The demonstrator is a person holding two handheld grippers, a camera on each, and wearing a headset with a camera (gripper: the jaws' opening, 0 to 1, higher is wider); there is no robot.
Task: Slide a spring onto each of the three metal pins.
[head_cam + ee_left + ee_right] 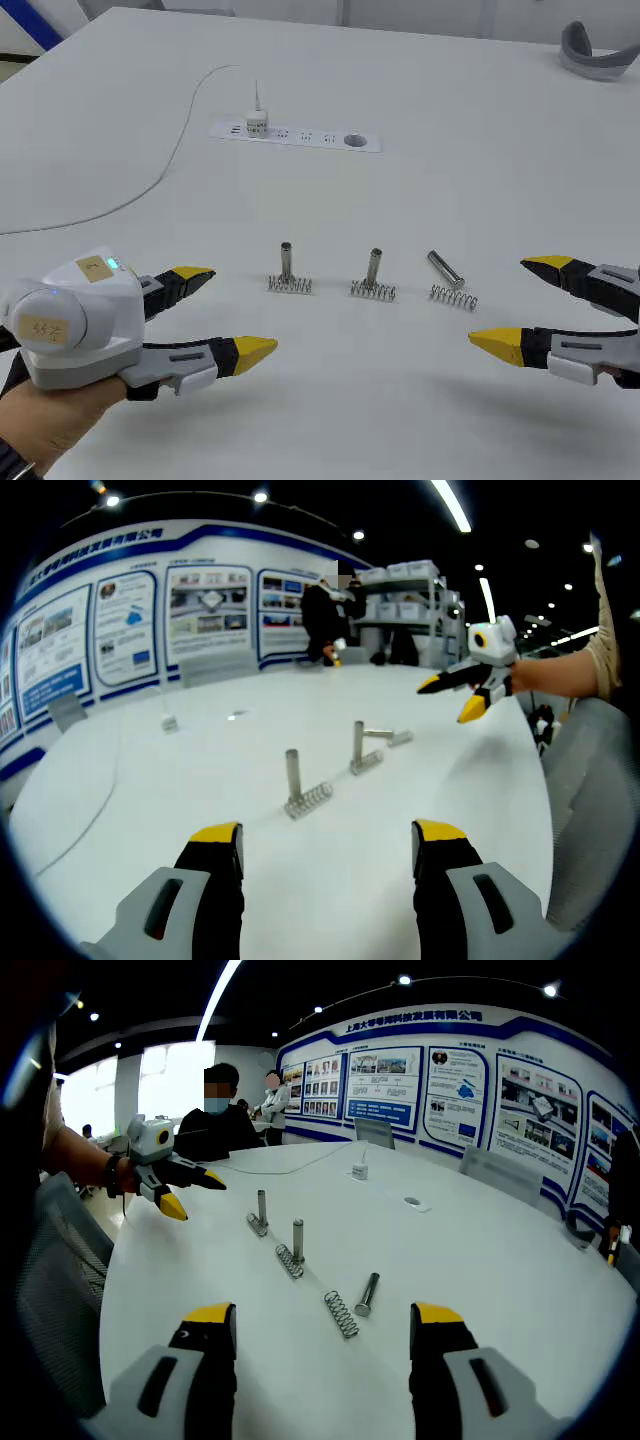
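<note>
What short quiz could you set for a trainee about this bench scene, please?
1. True or false: the rightmost pin stands upright like the left pin and the middle pin.
2. Of the left spring, the middle spring and the right spring, how many are already on a pin? A) none B) one C) all three
3. Fill in: the left gripper and the right gripper both have their jaws ____ and hold nothing.

Key
1. False: it lies on its side.
2. A: each spring lies flat beside its pin.
3. open
</note>
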